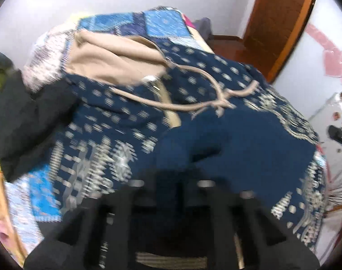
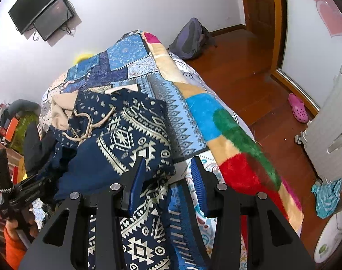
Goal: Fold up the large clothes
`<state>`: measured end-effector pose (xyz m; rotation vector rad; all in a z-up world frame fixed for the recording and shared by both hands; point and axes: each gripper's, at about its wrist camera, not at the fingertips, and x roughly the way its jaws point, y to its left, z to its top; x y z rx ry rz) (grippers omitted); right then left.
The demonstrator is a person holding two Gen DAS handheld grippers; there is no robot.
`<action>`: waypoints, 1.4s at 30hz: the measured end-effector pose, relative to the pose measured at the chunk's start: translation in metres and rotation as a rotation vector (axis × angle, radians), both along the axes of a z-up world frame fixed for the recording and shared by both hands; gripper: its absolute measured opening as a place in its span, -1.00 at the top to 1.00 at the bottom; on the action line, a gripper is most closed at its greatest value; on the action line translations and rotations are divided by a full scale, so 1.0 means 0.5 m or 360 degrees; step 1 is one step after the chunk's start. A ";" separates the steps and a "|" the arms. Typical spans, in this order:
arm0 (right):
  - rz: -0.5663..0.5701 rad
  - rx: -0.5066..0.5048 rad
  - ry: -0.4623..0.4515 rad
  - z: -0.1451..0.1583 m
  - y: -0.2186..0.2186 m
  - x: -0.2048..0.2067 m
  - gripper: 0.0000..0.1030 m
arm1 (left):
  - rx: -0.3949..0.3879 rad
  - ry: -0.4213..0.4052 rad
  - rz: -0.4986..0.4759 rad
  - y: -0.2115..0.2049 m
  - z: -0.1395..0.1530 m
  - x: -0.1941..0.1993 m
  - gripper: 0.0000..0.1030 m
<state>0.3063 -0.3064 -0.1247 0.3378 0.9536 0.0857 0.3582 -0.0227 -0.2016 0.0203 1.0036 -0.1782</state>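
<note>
Hoodie (image 2: 130, 135) bunched mid-bed (image 2: 193, 121), hem draping near edge. Left gripper (image 1: 171, 175) blurred, jaws nearly closed, apparently pinching navy cloth. Right gripper (image 2: 168, 175) part open, straddling hem, pads not pressing. Risk: thin pinch slips, fold skews; cord (image 2: 85, 130) snags.

hoodie (image 2: 134, 135): soft knit cloth | floor (image 2: 249, 85): glossy wood

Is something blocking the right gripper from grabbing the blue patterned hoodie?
No. The hoodie lies on the bed right at the right gripper, its hem already between the open fingers, with nothing visible in between.
</note>
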 end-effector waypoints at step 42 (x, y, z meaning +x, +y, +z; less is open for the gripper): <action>0.0265 -0.0170 0.0129 -0.063 0.159 0.085 -0.01 | 0.0135 0.0114 0.0420 0.345 -0.080 -0.129 -0.07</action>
